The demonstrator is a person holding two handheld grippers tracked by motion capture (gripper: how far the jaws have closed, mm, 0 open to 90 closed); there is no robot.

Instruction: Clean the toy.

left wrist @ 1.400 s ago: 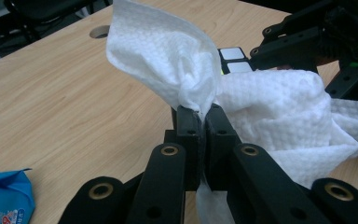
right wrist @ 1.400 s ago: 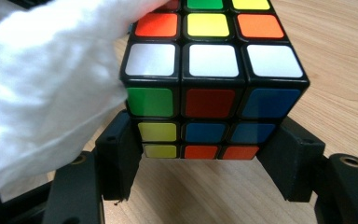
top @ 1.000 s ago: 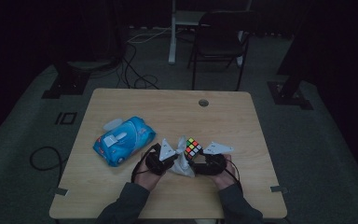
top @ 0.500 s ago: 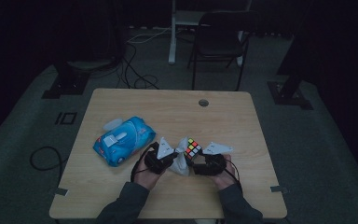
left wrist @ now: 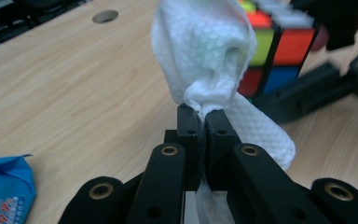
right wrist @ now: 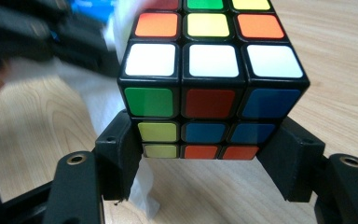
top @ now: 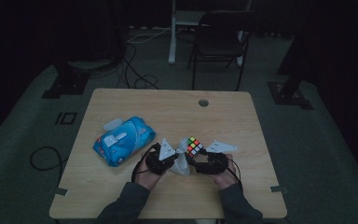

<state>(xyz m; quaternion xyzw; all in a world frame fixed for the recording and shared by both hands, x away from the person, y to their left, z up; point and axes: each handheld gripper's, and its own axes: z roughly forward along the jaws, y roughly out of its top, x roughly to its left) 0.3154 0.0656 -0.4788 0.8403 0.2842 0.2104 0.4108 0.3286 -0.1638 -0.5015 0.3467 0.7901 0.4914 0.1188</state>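
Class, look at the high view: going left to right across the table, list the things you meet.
Wipes pack → left claw → wipe → cube → right claw

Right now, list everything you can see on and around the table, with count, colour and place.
cube: one, multicoloured, near edge of table, held between right gripper's jaws
wipe: one, white, pinched in left gripper, up against the cube
wipes pack: one, blue, left part of table
table: one, light wood, with a round hole near far edge
chair: one, dark, on the floor beyond the table
cables: several, dark, on the floor behind and left of the table
left gripper: one, black, shut on the wipe
right gripper: one, black, clamping the cube
hands: two, at the near edge
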